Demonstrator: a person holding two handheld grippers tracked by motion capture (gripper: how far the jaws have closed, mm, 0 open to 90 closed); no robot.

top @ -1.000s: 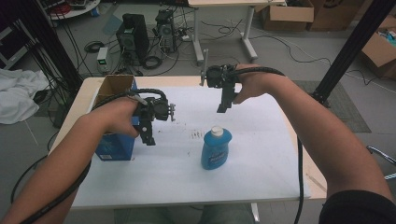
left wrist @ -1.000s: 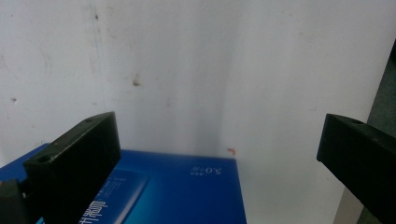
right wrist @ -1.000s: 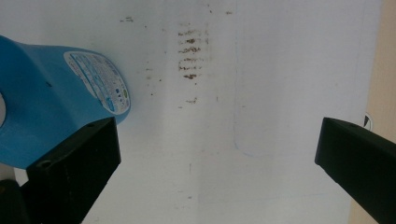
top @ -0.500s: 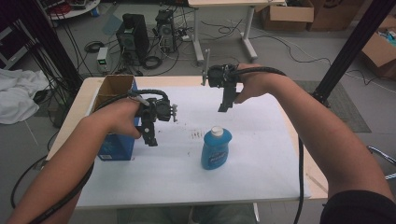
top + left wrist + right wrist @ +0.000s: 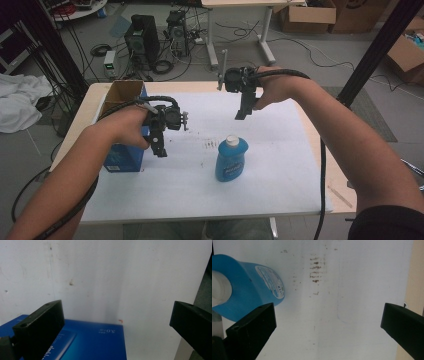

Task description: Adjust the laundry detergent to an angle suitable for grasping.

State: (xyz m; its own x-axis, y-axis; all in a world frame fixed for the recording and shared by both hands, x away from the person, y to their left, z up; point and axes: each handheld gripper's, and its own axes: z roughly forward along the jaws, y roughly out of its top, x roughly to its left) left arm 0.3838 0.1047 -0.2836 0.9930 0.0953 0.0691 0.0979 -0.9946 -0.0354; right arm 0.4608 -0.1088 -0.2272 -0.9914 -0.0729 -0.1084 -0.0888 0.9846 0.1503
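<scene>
A blue bottle (image 5: 231,159) with a white cap stands upright near the middle of the white table (image 5: 280,150). A blue carton (image 5: 122,159) with open brown flaps stands at the table's left. My left gripper (image 5: 160,150) hangs open just right of the carton, jaws pointing down with nothing between them. In the left gripper view the carton's blue face (image 5: 95,342) lies below the wide-apart jaws. My right gripper (image 5: 241,115) is held open above the far middle of the table, behind the bottle. The bottle (image 5: 249,292) lies at the left in the right gripper view, outside the jaws.
Brown smudges (image 5: 207,145) mark the table between the carton and the bottle. The table's wooden edge (image 5: 320,150) runs along the right. On the floor beyond stand computer towers (image 5: 145,32), cables, cardboard boxes (image 5: 310,17) and a white cloth (image 5: 20,100) at the left.
The right gripper has drifted slightly toward the near right. The left gripper, bottle and carton have not visibly moved.
</scene>
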